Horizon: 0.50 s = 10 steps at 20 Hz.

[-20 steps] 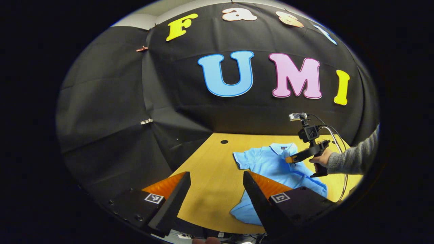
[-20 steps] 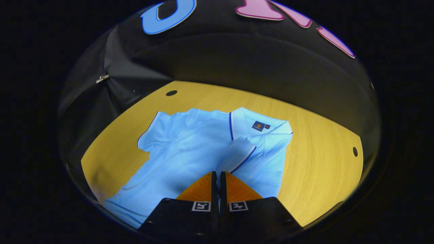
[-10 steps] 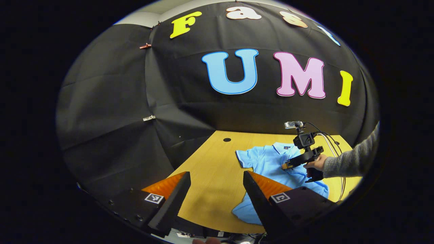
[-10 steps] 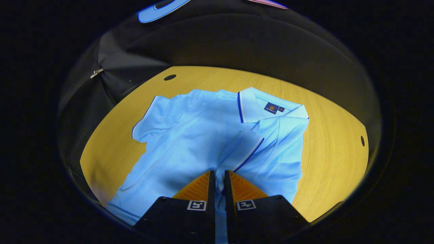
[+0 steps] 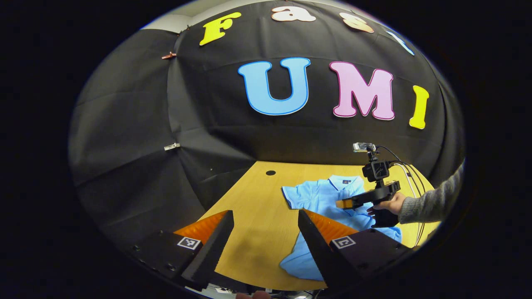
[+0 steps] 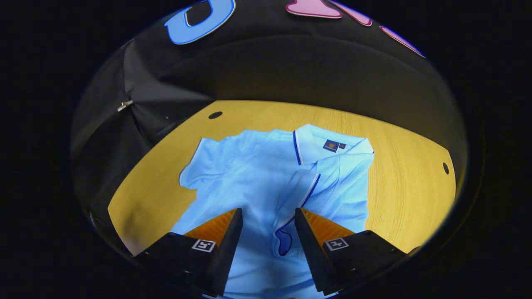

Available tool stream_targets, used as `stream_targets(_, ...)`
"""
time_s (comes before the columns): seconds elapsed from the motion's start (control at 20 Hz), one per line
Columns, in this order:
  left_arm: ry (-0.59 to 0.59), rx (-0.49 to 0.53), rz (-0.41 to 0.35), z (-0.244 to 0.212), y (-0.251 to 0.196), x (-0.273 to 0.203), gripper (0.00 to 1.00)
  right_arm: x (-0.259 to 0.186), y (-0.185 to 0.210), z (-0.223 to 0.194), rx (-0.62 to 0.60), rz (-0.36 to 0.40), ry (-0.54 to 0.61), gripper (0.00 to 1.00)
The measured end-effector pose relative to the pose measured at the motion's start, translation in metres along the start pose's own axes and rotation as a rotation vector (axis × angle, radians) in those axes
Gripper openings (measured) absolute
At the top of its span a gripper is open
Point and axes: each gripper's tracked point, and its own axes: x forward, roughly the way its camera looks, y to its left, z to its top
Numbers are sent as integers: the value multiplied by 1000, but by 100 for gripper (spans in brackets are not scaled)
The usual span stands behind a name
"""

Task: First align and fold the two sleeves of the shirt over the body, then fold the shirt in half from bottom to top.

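Above the shirt (image 6: 253, 182), the right gripper (image 6: 264, 232) hangs with fingers spread, 1 sleeve (image 6: 297, 195) folded over the body between them. Bare table (image 6: 407, 187) flanks the shirt. Farther off, the left gripper view shows the left gripper (image 5: 266, 236) spread over the table's near edge, and a hand (image 5: 388, 204) holding the right gripper.
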Motion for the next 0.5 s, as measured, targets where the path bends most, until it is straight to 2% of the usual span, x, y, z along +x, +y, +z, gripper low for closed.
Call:
stream_targets(0.2,-11,24,-63,6,-20,20,98,-48,-8,35,29,-26,-143,96)
stream_targets(0.35,-1,36,-138,11,-42,49,99,-96,-28,56,35,-66,-239,98)
stream_targets(0.5,42,49,-215,9,-69,93,99,-145,-52,60,30,-102,-299,98)
